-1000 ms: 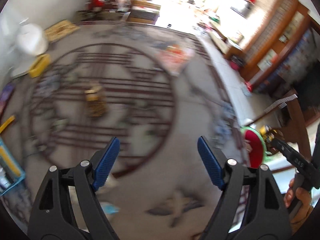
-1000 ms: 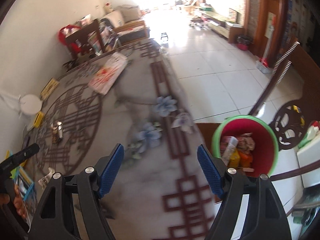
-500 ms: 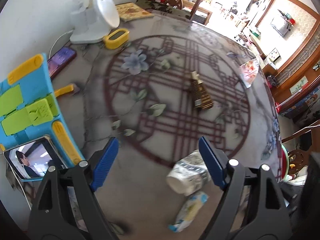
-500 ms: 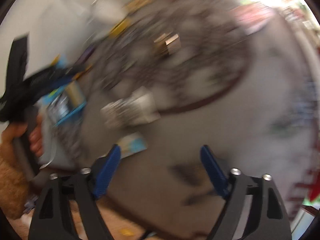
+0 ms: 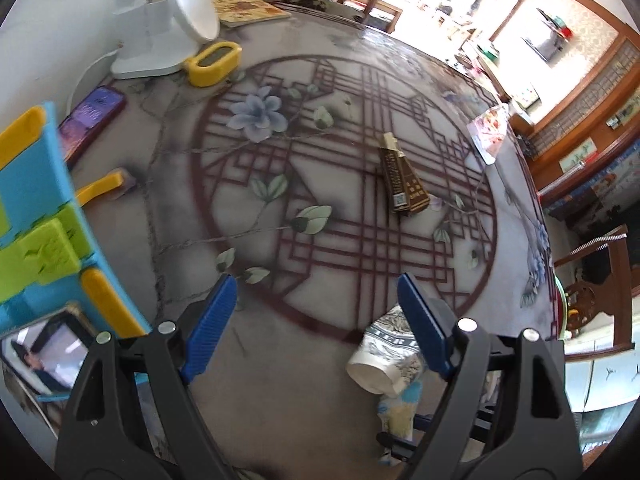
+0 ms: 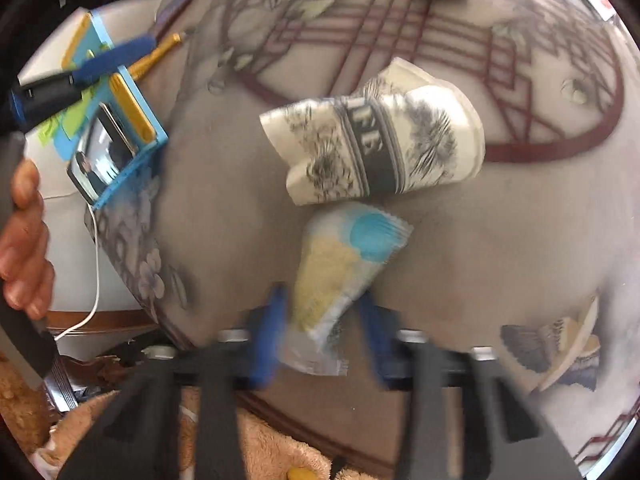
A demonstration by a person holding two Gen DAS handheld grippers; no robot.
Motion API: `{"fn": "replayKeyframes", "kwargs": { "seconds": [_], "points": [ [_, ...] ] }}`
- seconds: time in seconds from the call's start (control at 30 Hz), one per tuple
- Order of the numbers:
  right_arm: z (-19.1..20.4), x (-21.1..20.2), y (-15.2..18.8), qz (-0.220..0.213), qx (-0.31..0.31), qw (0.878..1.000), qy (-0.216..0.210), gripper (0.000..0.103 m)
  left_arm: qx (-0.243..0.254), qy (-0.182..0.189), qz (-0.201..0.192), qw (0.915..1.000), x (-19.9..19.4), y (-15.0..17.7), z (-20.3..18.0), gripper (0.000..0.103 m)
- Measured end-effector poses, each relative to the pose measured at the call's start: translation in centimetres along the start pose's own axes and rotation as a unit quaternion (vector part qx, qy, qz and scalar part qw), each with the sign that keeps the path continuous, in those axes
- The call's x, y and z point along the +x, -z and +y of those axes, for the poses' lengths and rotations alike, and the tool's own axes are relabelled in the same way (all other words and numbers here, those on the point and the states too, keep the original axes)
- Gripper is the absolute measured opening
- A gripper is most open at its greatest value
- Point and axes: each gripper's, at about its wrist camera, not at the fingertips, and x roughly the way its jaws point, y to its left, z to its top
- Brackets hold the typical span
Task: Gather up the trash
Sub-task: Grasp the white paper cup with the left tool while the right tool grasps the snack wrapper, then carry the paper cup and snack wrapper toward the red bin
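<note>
Right gripper (image 6: 322, 332) astride blue-yellow wrapper (image 6: 344, 264), beside crushed paper cup (image 6: 372, 136).

Patterned table (image 5: 360, 272) bears crushed cup (image 6: 376, 140), wrapper (image 6: 340, 264)

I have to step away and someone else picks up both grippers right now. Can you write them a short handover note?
Right gripper: jaws either side of the blue-and-yellow plastic snack wrapper near the table edge; motion blur hides whether they have closed on it.
Left gripper: open, empty, held above the patterned tablecloth.
Crushed white paper cup with grey print: on its side, just beyond the wrapper.
Flattened brown-and-gold carton: mid-table.
Done: nothing visibly collected in these views; no bin in sight.
Left: secure the wrapper, then take the cup and the carton.
</note>
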Motion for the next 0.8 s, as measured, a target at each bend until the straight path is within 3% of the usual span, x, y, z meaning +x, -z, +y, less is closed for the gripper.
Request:
{"fn": "replayKeyframes", "kwargs": {
  "seconds": [0.17, 0.37, 0.57, 0.8],
  "points": [
    [-2.1, -2.4, 0.2, -0.057, 0.034, 0.998, 0.017, 0.02, 0.03, 0.025, 0.009, 0.9992, 0.9, -0.9, -1.2, 0.08],
    [-6.4, -6.7, 1.3, -0.122, 0.111, 0.984, 0.061, 0.02, 0.092, 0.051, 0.041, 0.9936, 2.7, -0.3, -3.5, 0.082],
    [-8.5, -8.2, 2.3, -0.144, 0.156, 0.975, 0.059, 0.021, 0.157, 0.066, 0.089, 0.9813, 5.0, 1.7, -6.2, 0.082],
    [-8.5, -9.0, 2.6, -0.158, 0.16, 0.973, 0.06, 0.021, 0.189, 0.06, 0.13, 0.9715, 7.7, 3.7, -7.9, 0.08]
  ]
}}
